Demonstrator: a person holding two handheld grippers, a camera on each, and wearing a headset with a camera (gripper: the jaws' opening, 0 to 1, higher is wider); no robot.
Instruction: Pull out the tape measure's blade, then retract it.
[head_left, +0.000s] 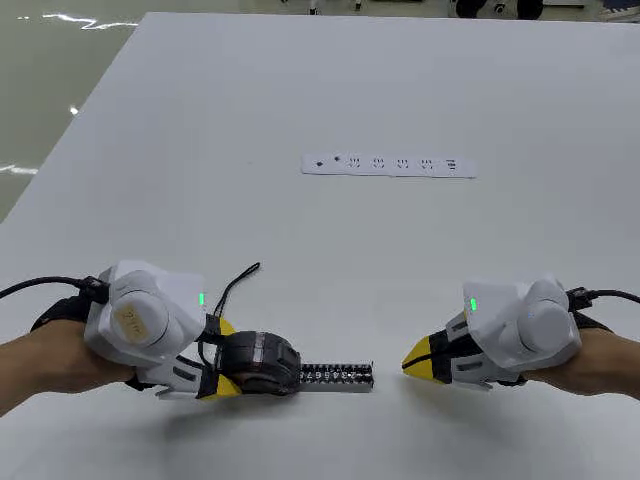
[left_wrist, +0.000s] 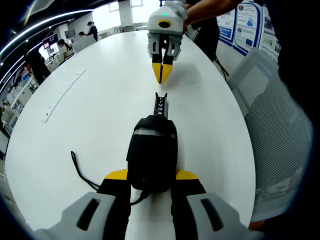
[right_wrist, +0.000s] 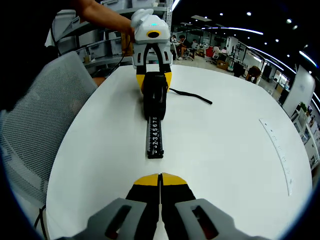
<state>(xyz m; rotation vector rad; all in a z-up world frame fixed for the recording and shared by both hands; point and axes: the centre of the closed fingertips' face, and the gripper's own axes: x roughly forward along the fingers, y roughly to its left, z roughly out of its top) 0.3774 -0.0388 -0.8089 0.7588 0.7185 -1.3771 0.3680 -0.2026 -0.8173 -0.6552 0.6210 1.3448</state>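
A black tape measure (head_left: 258, 363) lies on the white table, held between the yellow-tipped jaws of my left gripper (head_left: 222, 362). In the left gripper view the case (left_wrist: 151, 152) sits between the jaws. A short length of dark blade (head_left: 338, 377) with white numbers sticks out to the right; its end hook (right_wrist: 154, 154) rests on the table. My right gripper (head_left: 411, 361) is shut with nothing in it, its tips a small gap to the right of the blade's end (left_wrist: 160, 97). A black wrist strap (head_left: 236, 283) trails from the case.
A white power strip (head_left: 388, 164) lies across the middle of the table (head_left: 300, 90), well beyond both grippers. A mesh chair (left_wrist: 280, 130) stands at the table's near edge. People and shelves are in the far background.
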